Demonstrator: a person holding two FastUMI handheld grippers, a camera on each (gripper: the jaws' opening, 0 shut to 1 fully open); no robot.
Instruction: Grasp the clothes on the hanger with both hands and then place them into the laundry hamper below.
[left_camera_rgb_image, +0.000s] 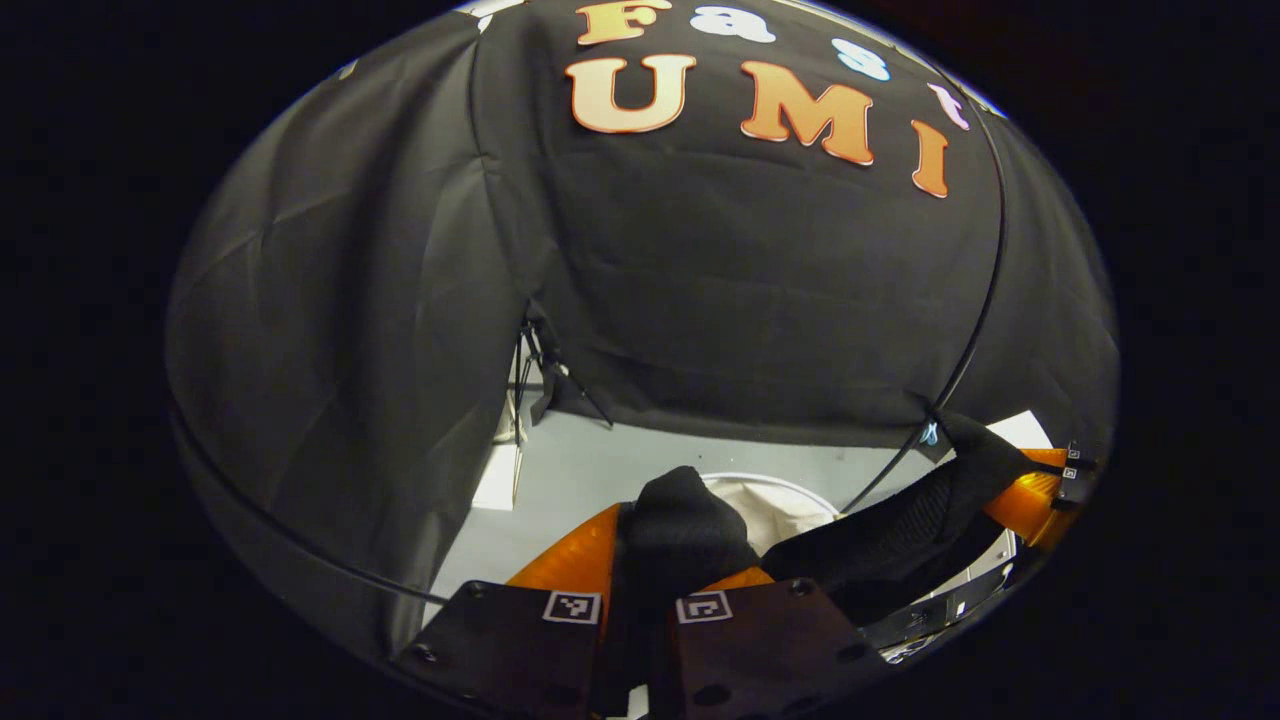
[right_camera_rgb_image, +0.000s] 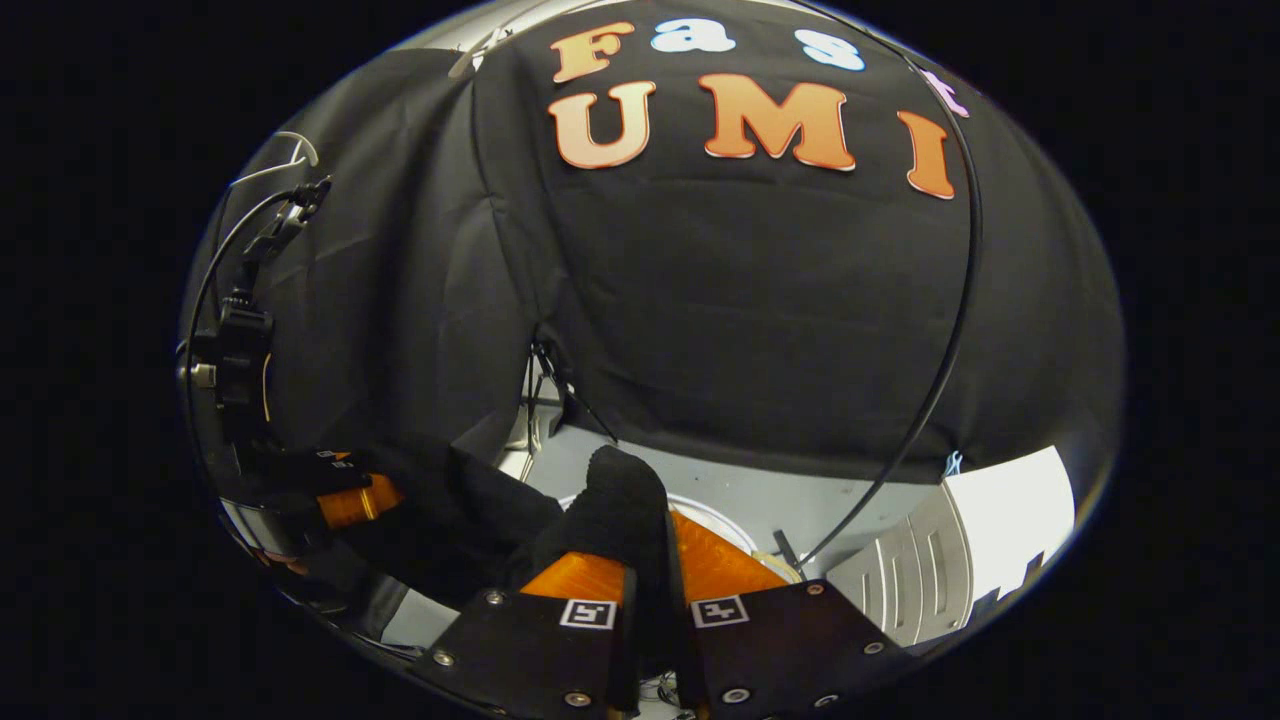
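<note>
Pinching the black garment (left_camera_rgb_image: 680, 530), each hand-held gripper (left_camera_rgb_image: 655, 590) (right_camera_rgb_image: 650, 575) above white hamper (left_camera_rgb_image: 790, 500)

A recording booth, not a home: black cloth wall (left_camera_rgb_image: 700, 300) ahead of the gripper, pale floor (left_camera_rgb_image: 600, 470) below, cable (right_camera_rgb_image: 950, 330) hanging.

hamper (left_camera_rgb_image: 770, 490) mostly behind garment (left_camera_rgb_image: 680, 530)

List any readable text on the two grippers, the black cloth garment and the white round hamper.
None readable.
The square black-and-white markers on the left gripper and the right gripper: coded patterns, no words.
The black cloth garment and the white round hamper: plain.
</note>
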